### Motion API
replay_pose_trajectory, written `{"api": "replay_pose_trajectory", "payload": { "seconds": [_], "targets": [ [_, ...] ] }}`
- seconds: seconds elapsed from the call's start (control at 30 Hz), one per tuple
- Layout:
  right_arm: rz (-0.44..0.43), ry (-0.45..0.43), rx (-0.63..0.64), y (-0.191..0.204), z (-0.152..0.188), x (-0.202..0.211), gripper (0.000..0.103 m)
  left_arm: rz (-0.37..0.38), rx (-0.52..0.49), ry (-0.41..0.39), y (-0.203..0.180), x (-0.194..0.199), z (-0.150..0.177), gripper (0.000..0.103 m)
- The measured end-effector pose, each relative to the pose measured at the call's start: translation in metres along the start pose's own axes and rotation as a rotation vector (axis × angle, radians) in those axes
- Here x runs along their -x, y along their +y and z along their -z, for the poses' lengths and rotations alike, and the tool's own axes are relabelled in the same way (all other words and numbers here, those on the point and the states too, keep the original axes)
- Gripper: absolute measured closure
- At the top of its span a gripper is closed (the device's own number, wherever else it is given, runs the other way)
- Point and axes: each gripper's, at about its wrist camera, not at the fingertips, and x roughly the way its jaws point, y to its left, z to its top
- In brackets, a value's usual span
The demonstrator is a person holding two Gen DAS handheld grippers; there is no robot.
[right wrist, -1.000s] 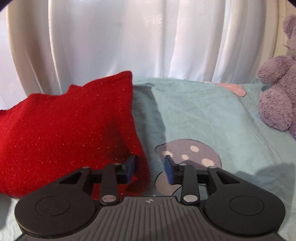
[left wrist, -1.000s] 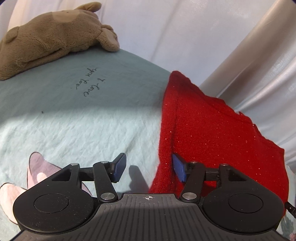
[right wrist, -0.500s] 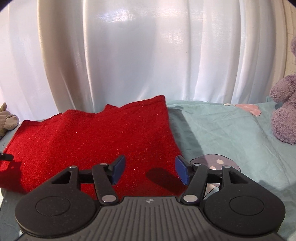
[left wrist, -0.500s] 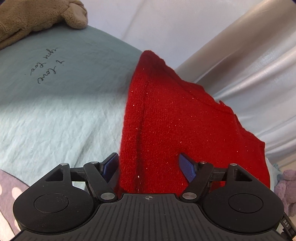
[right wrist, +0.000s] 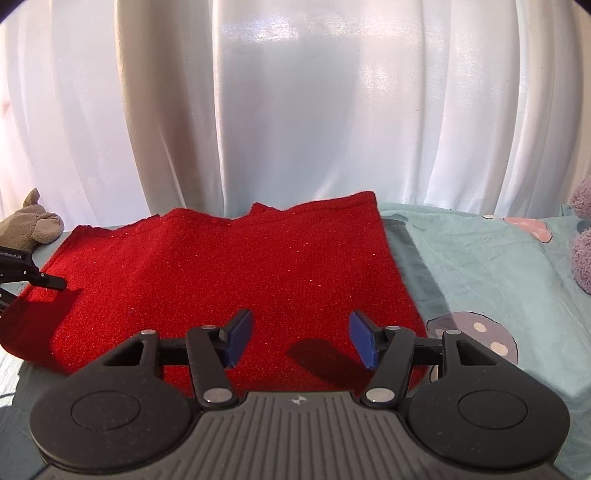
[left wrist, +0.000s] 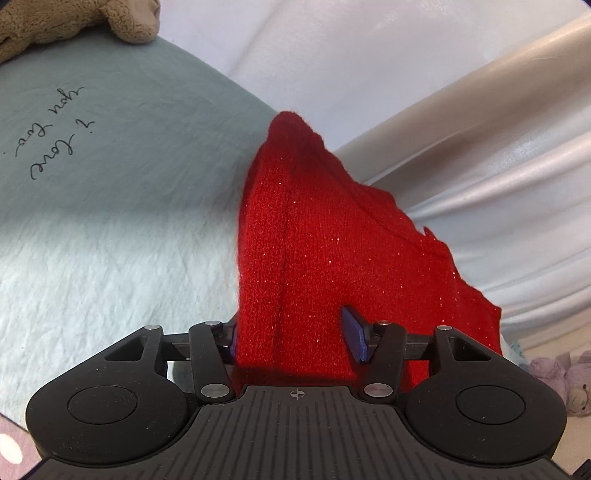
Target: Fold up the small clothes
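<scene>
A red knit garment lies flat on the pale teal bedsheet, close to the curtain. In the left wrist view my left gripper sits at the garment's near left edge. Its jaws are closing with the cloth between them: the left pad is half hidden behind the edge, and the right pad stands clear above the knit. In the right wrist view the red garment spreads wide, and my right gripper hovers over its near right part. Its jaws are closing too, with the pads apart. The left gripper's tip shows at the far left.
A brown plush toy lies at the bed's far left. A purple plush toy sits at the right. White curtains hang just behind the garment. The sheet carries a mushroom print and handwritten script.
My left gripper moved right from the bare sheet onto the garment's edge. My right gripper shifted left from the garment's right edge to over the cloth. Both pairs of jaws widened, then narrowed.
</scene>
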Motion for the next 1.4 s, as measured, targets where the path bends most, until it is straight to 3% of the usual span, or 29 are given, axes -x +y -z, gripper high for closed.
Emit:
{"api": "replay_pose_trajectory", "payload": {
  "seconds": [0.07, 0.23, 0.4, 0.6, 0.73, 0.87, 0.97, 1.0, 1.1, 1.23, 1.4],
  "targets": [
    [-0.018, 0.000, 0.007, 0.005, 0.001, -0.003, 0.060, 0.003, -0.030, -0.005, -0.002, -0.002, -0.001, 0.047],
    [-0.043, 0.013, 0.017, 0.018, 0.003, -0.011, 0.065, 0.017, -0.059, 0.005, -0.006, -0.010, -0.006, 0.052],
    [-0.067, 0.001, 0.076, 0.037, 0.002, -0.016, 0.069, 0.051, -0.061, 0.000, -0.003, -0.006, -0.007, 0.069],
    [-0.085, -0.016, 0.140, 0.056, 0.001, -0.021, 0.077, 0.147, -0.041, -0.048, 0.001, 0.013, -0.005, 0.070],
    [-0.093, -0.014, 0.173, 0.064, -0.003, -0.028, 0.083, 0.089, -0.076, -0.019, 0.003, 0.005, -0.003, 0.065],
    [-0.098, -0.027, 0.220, 0.078, -0.008, -0.035, 0.085, 0.066, -0.120, 0.001, -0.003, -0.001, -0.001, 0.047],
    [-0.097, -0.037, 0.239, 0.087, -0.010, -0.039, 0.089, 0.079, -0.118, 0.021, -0.004, -0.008, 0.000, 0.050],
    [-0.096, -0.042, 0.245, 0.090, -0.010, -0.041, 0.090, 0.066, -0.126, 0.028, -0.006, -0.008, 0.000, 0.058],
    [-0.097, -0.046, 0.250, 0.097, -0.011, -0.046, 0.092, 0.060, -0.118, 0.023, -0.010, -0.003, -0.002, 0.067],
    [-0.086, -0.034, 0.231, 0.103, -0.012, -0.055, 0.096, 0.071, -0.062, 0.019, -0.021, 0.010, -0.007, 0.069],
    [-0.087, -0.123, 0.218, 0.106, -0.004, -0.051, 0.096, 0.063, -0.045, -0.004, -0.052, 0.026, -0.012, 0.070]
  ]
}}
